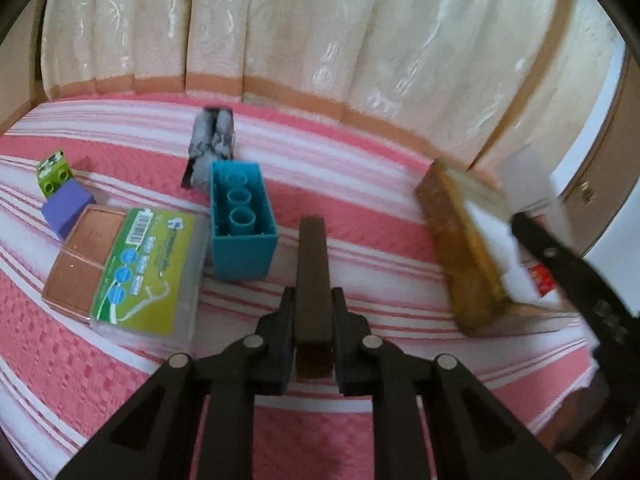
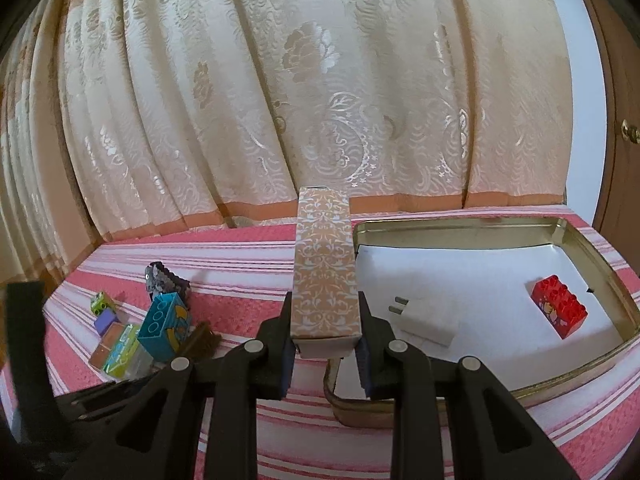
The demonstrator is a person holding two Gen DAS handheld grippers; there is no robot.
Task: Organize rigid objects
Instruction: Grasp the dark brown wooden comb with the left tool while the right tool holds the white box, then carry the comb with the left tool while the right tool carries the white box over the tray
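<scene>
My left gripper (image 1: 313, 300) is shut on a long dark brown block (image 1: 314, 264) that points away from me, just above the striped cloth. My right gripper (image 2: 325, 308) is shut on a tall peach box with a white pattern (image 2: 326, 272), held beside the left edge of an open metal tin (image 2: 460, 226). A white charger (image 2: 424, 320) and a red brick (image 2: 558, 312) lie in the tin. A teal brick (image 1: 242, 220), a floss-pick pack (image 1: 124, 272), a purple block (image 1: 66, 206), a green brick (image 1: 54, 172) and a grey crumpled piece (image 1: 212, 140) lie to the left.
A pink and white striped cloth (image 1: 360, 240) covers the surface. A cream patterned curtain (image 2: 320, 100) hangs close behind it. A wooden door with a brass knob (image 2: 630, 132) stands at the far right. In the left wrist view the tin (image 1: 456, 240) lies to the right.
</scene>
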